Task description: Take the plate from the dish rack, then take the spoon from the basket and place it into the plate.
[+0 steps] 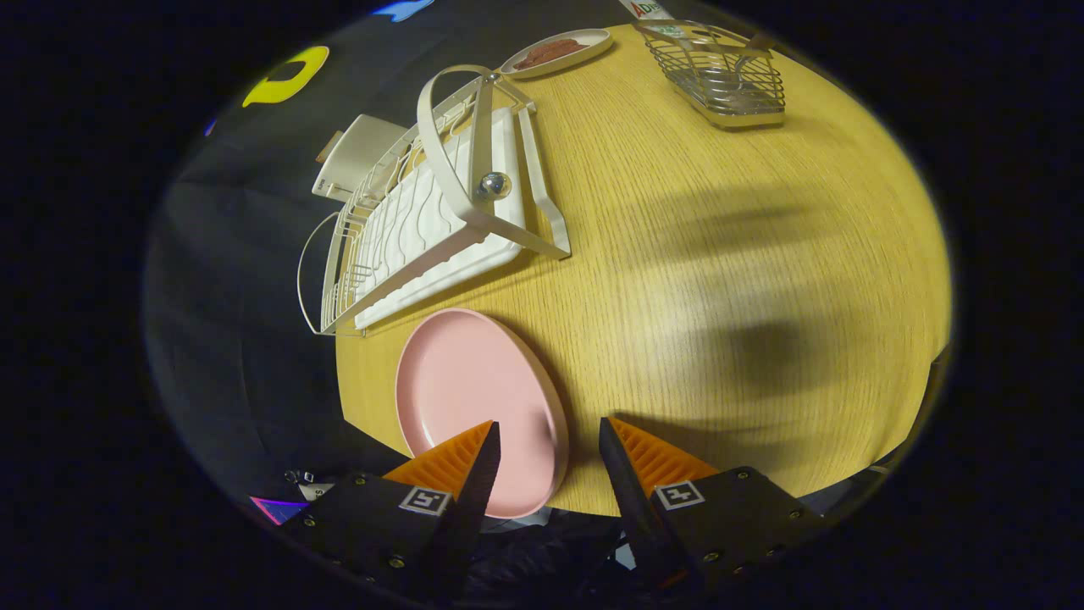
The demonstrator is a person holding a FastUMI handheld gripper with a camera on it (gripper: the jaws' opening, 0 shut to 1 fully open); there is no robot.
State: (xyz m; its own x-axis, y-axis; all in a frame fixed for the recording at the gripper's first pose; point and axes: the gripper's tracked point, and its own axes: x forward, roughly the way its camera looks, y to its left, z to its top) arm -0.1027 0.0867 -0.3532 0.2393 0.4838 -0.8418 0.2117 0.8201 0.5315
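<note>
The pink plate [474, 398] is oval, smooth and bare, lying flat on the wooden table [720, 280] at its near edge. The gripper [549, 434] has its jaws spread apart with nothing between them; one fingertip overlaps the plate's near rim, the other sits just beside it. Beyond the plate stands the white dish rack [432, 220]. Far ahead of the jaws sits the wire basket [720, 76], its contents too small to tell, and a small dish [559, 51] holding something brown. Bare tabletop lies between jaws and basket.
</note>
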